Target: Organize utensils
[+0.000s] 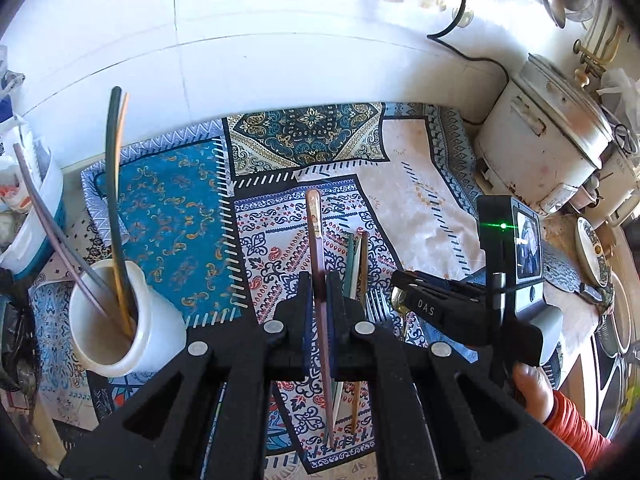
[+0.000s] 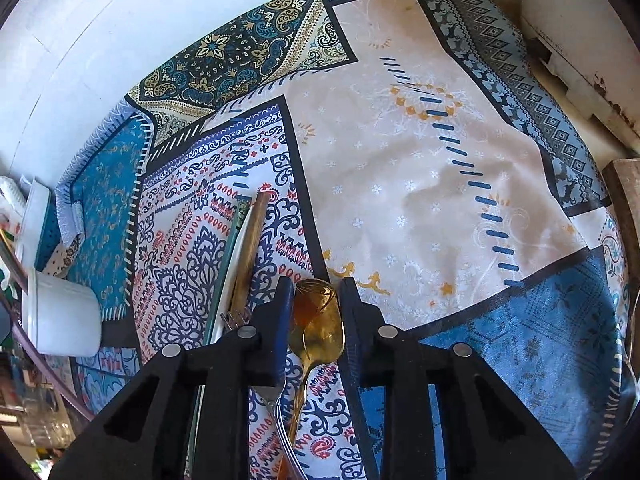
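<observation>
My left gripper (image 1: 319,284) is shut on a purple-brown chopstick (image 1: 316,236) and holds it above the patterned cloth. A white cup (image 1: 120,320) at the left holds several chopsticks (image 1: 114,184). More chopsticks (image 1: 356,256) and a silver fork (image 1: 376,304) lie on the cloth just right of the left gripper. My right gripper (image 2: 316,292) is open, with its jaws on either side of two gold spoons (image 2: 320,320) on the cloth. The fork (image 2: 280,412), the loose chopsticks (image 2: 248,248) and the cup (image 2: 64,316) lie to its left.
A patchwork cloth (image 1: 416,184) covers the counter. A white rice cooker (image 1: 548,136) stands at the right, a plate (image 1: 592,252) in front of it. A white and blue container (image 1: 36,208) sits at the far left. A white tiled wall (image 1: 240,40) is behind.
</observation>
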`<move>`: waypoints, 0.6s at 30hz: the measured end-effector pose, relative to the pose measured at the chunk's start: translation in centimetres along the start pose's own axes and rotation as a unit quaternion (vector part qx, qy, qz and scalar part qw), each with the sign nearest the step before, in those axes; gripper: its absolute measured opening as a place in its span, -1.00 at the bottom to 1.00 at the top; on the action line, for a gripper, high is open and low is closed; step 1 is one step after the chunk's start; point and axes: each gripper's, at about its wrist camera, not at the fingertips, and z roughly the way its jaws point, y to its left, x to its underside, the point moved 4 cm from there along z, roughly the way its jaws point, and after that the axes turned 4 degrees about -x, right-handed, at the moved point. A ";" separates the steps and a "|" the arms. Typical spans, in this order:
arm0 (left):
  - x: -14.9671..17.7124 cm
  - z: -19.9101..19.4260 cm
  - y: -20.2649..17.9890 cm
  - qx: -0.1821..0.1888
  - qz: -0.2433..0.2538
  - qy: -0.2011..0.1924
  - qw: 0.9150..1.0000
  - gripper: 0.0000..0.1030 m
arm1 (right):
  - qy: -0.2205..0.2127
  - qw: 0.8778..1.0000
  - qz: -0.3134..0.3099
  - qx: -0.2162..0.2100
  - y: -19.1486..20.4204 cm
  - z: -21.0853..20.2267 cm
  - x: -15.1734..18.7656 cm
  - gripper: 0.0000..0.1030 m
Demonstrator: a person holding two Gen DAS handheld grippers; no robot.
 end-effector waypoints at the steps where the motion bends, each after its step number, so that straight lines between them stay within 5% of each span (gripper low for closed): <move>1: 0.0 -0.2 0.0 0.001 0.000 -0.002 1.000 -0.91 | -0.005 1.000 0.001 0.000 0.0 -0.4 0.0 -0.61; 10: 0.1 -2.5 0.5 0.004 0.003 -0.032 0.999 -0.92 | -0.062 0.998 -0.016 0.017 0.4 -5.1 0.2 -0.67; 11: 0.1 -2.8 0.5 0.004 0.004 -0.035 0.999 -0.92 | -0.067 0.997 -0.019 0.015 0.6 -5.7 0.2 -0.90; 18: -0.1 -4.3 0.4 0.006 0.013 -0.054 0.998 -0.92 | -0.106 0.994 -0.039 0.009 2.3 -8.7 0.1 -0.94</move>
